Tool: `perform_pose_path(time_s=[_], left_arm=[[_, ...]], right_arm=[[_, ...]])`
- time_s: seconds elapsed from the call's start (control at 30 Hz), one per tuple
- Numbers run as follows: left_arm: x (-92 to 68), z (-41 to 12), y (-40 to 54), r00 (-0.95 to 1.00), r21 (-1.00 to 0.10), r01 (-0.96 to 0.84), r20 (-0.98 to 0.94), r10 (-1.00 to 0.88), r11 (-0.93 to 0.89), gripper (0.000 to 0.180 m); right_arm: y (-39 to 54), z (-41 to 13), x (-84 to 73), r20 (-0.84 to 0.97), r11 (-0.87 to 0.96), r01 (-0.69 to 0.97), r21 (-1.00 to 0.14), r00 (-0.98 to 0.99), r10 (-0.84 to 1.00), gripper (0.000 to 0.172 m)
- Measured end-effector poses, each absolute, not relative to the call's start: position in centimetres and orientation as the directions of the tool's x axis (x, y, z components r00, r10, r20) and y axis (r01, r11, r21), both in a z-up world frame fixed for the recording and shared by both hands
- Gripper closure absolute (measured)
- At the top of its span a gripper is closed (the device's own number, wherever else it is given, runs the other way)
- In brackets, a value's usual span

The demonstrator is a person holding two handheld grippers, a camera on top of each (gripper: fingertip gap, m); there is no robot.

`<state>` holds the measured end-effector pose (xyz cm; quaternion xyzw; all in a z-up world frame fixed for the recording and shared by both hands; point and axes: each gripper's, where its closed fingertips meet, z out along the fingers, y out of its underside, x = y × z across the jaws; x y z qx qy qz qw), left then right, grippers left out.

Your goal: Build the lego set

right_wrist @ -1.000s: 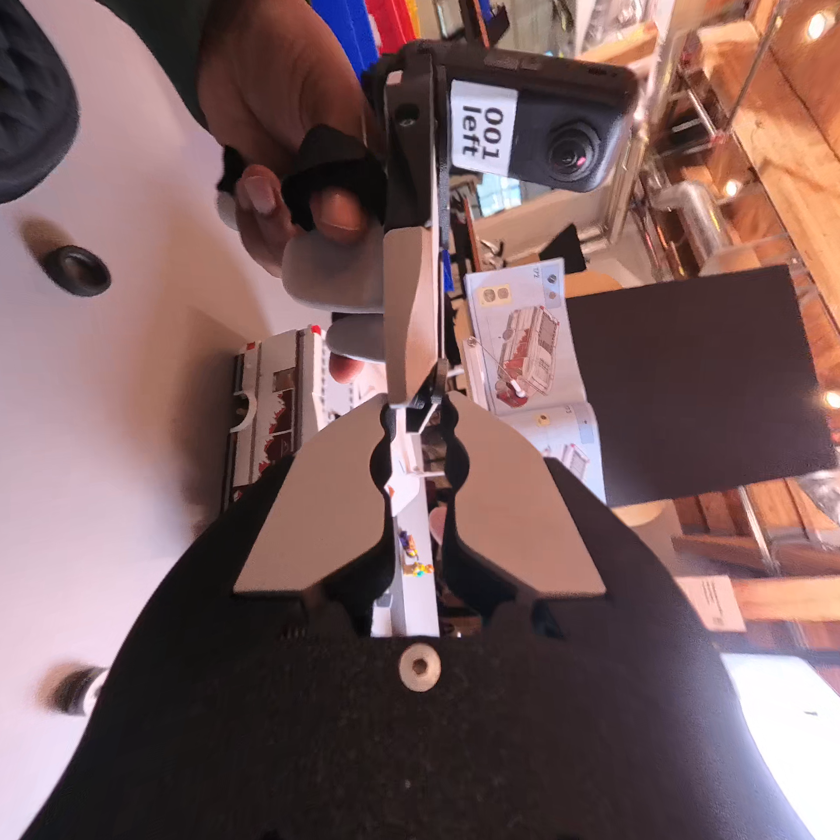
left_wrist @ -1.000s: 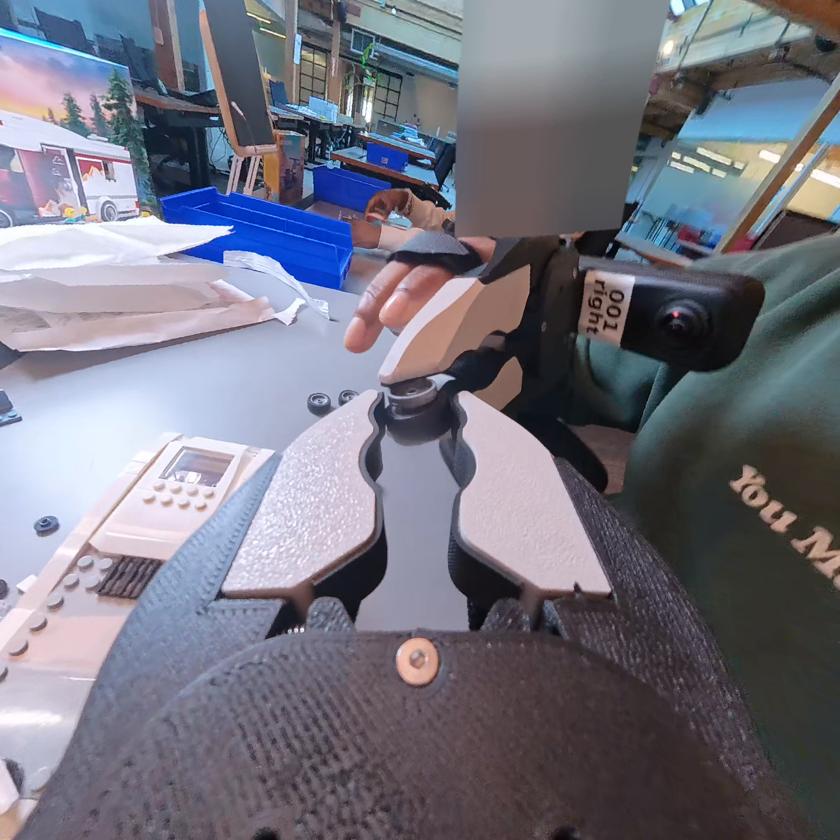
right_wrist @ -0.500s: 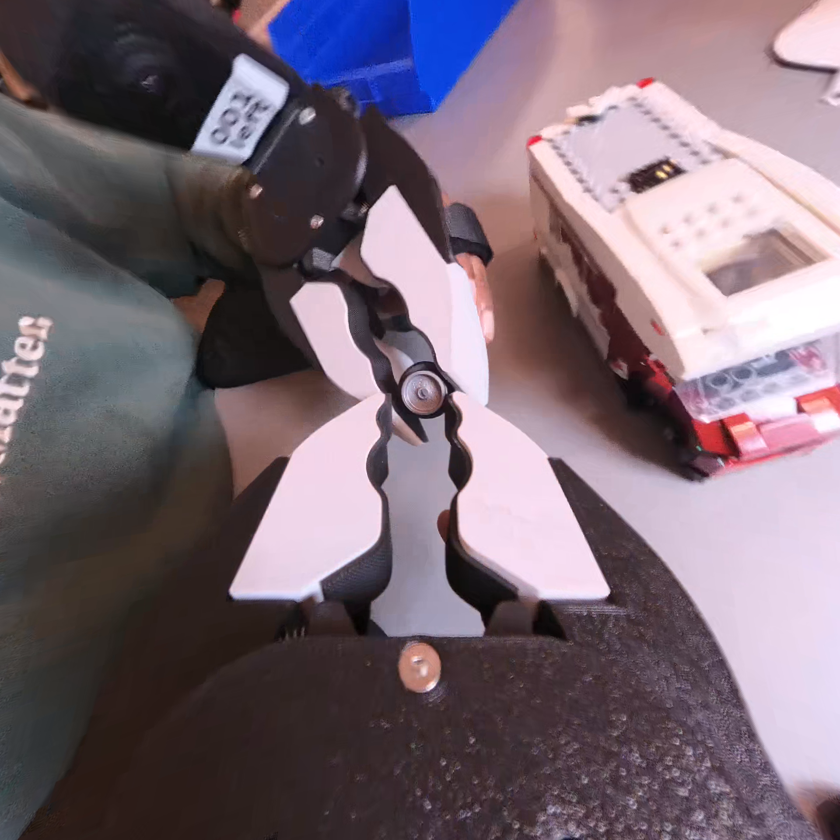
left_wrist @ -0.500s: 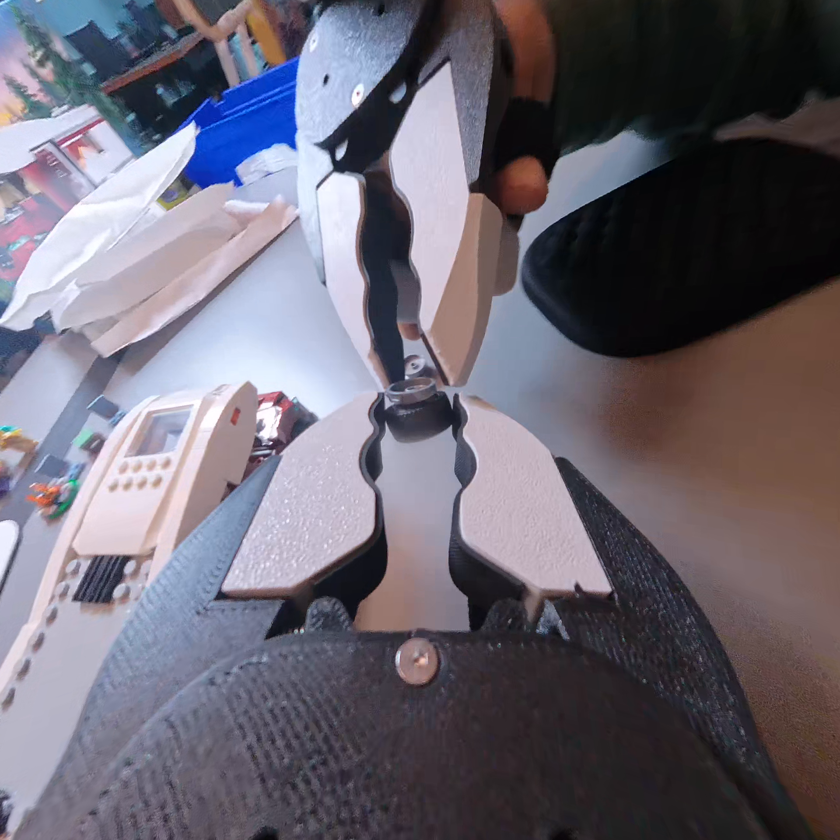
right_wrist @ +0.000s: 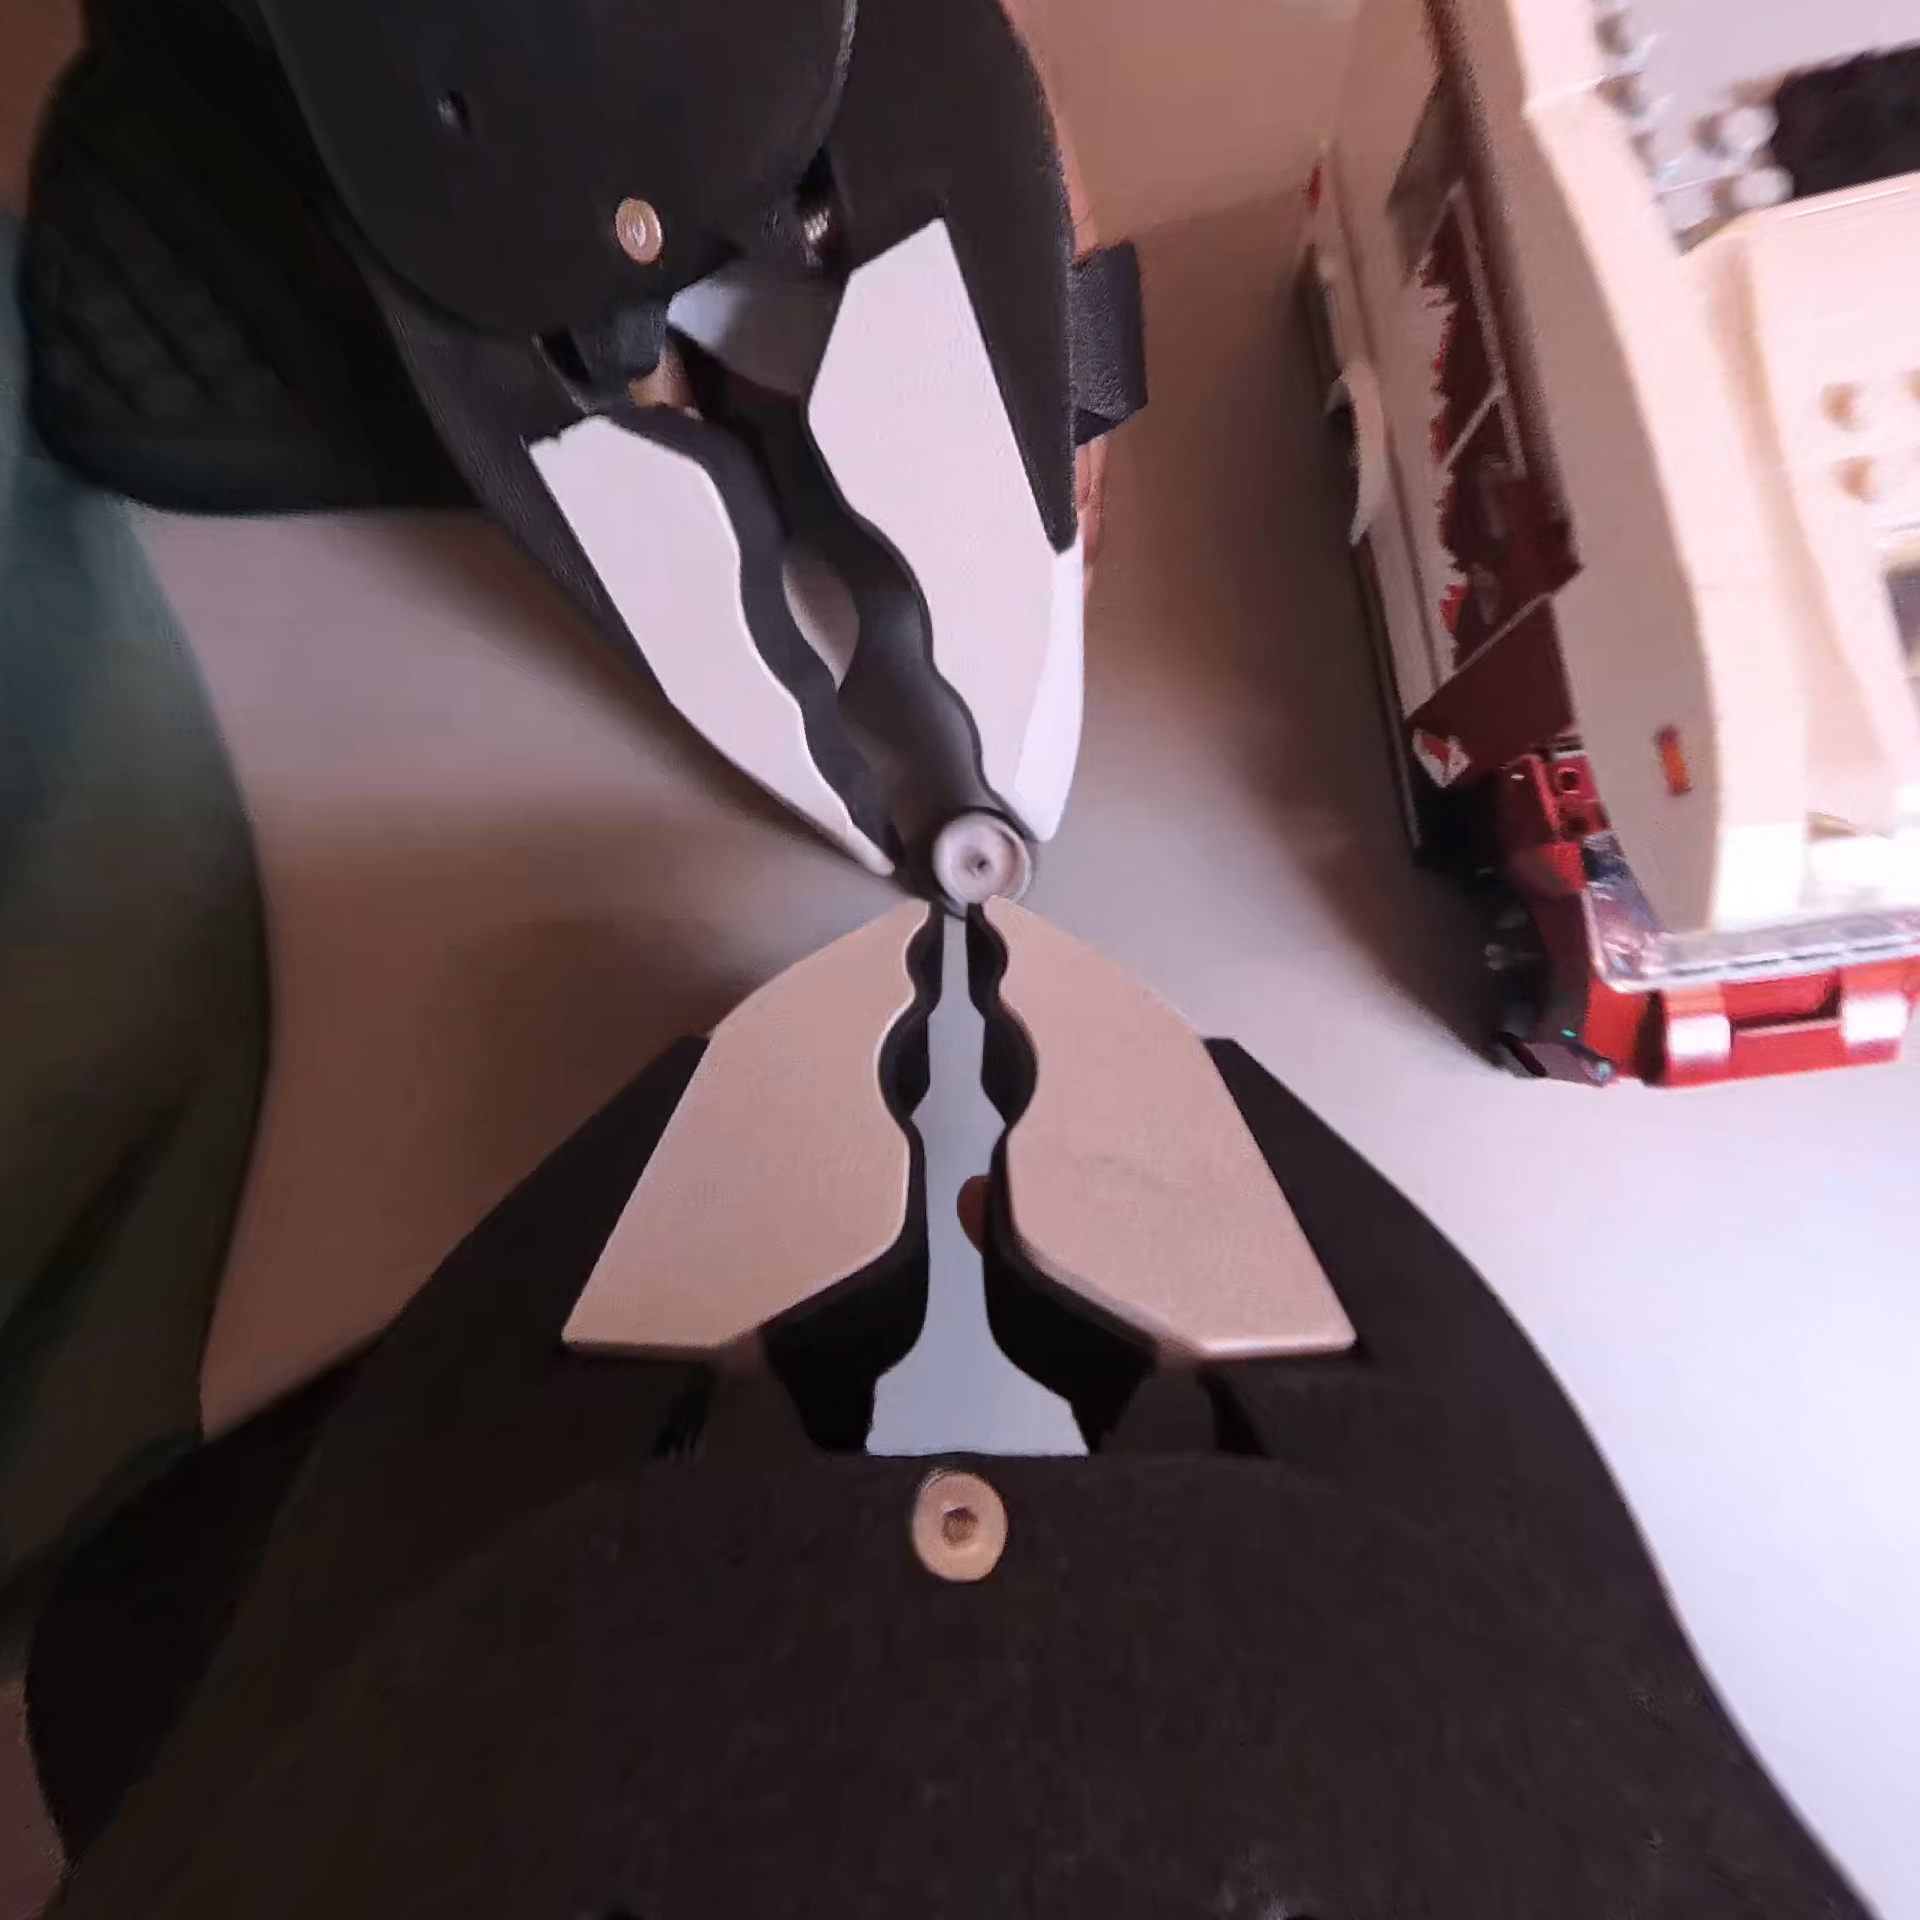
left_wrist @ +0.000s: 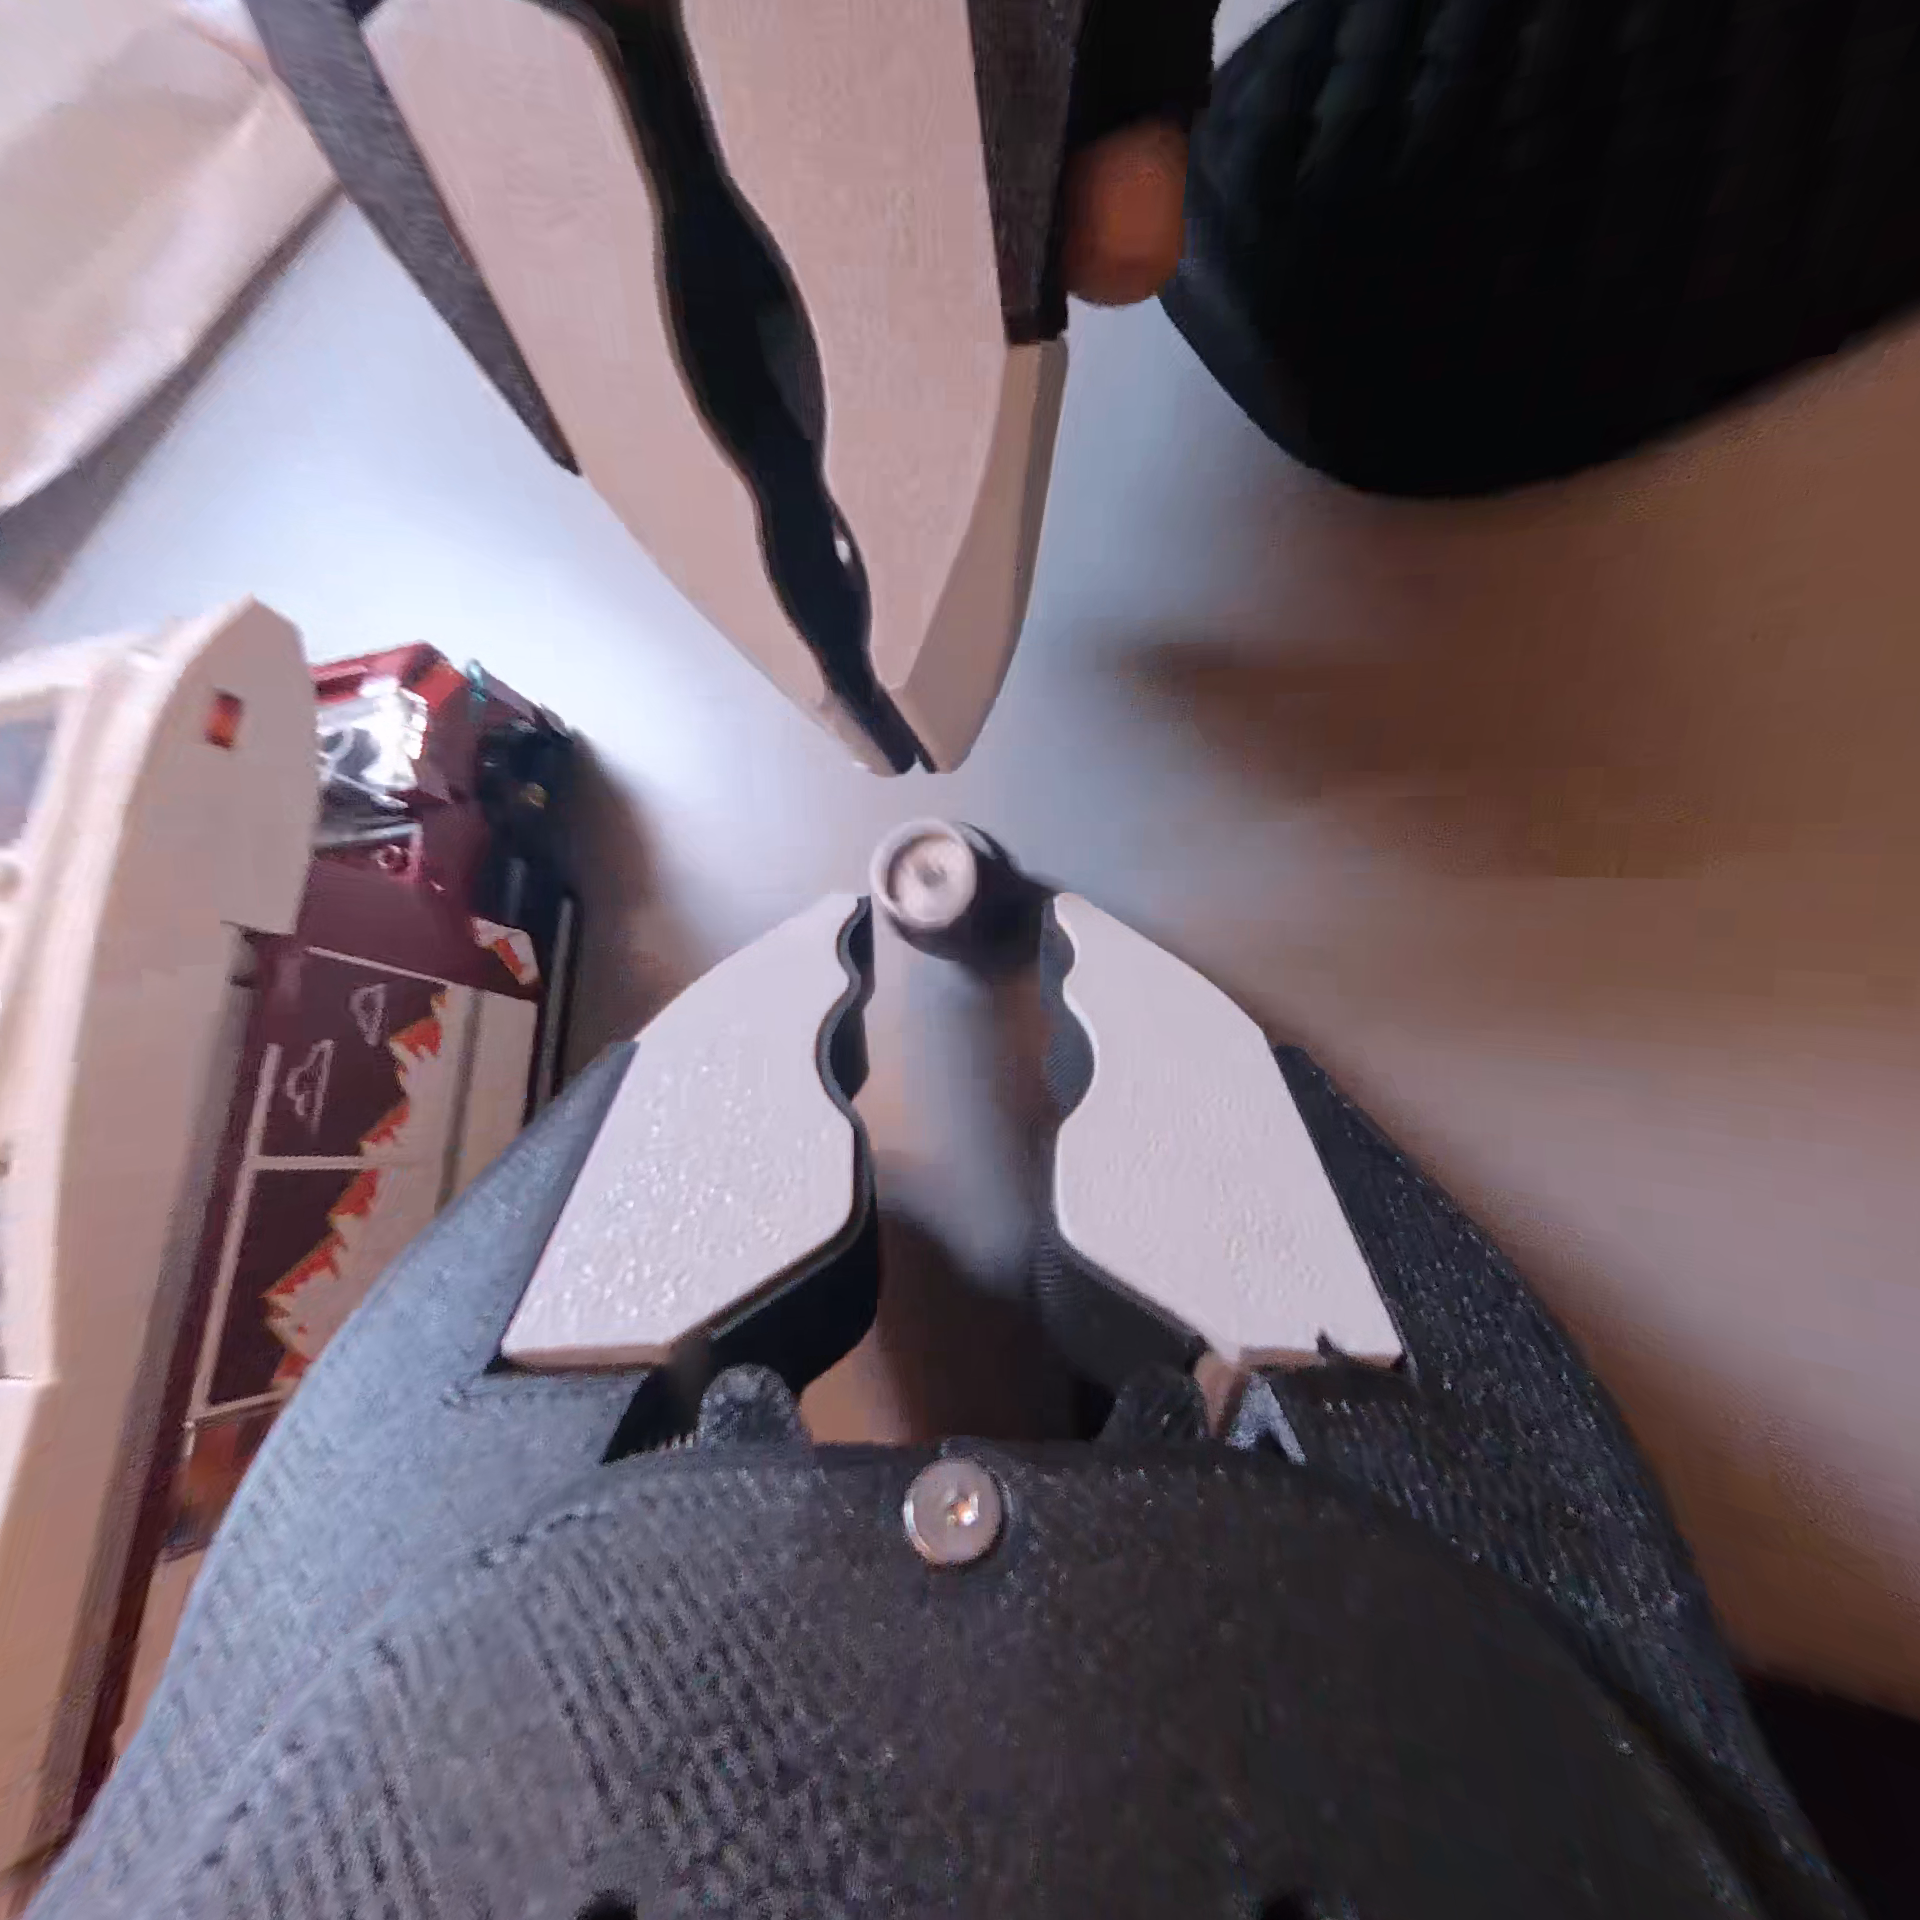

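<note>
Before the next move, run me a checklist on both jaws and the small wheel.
1. Left gripper jaws closed on the small black wheel with grey hub: ok, held at the tips.
2. Right gripper jaws empty: ok, nearly shut with nothing between them.
3. Right gripper tips clear of the wheel: cannot tell, they sit very close.
4. Hub facing the right gripper: ok.
5. Toy camper van clear of both grippers: ok, off to the side on the grey table.
</note>
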<state>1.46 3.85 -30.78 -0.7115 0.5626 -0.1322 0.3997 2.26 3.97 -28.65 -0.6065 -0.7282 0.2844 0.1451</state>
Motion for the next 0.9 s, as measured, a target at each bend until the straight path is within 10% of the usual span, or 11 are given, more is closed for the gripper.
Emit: perform_pose_path(time_s=[0.9], left_arm=[[1.9,-31.3,2.4,0.231,-0.701,-0.71,-0.134,-0.964,-0.073,0.162]], right_arm=[[2.1,-29.5,2.1,-0.222,0.046,0.865,-0.499,-0.179,0.959,0.168]])
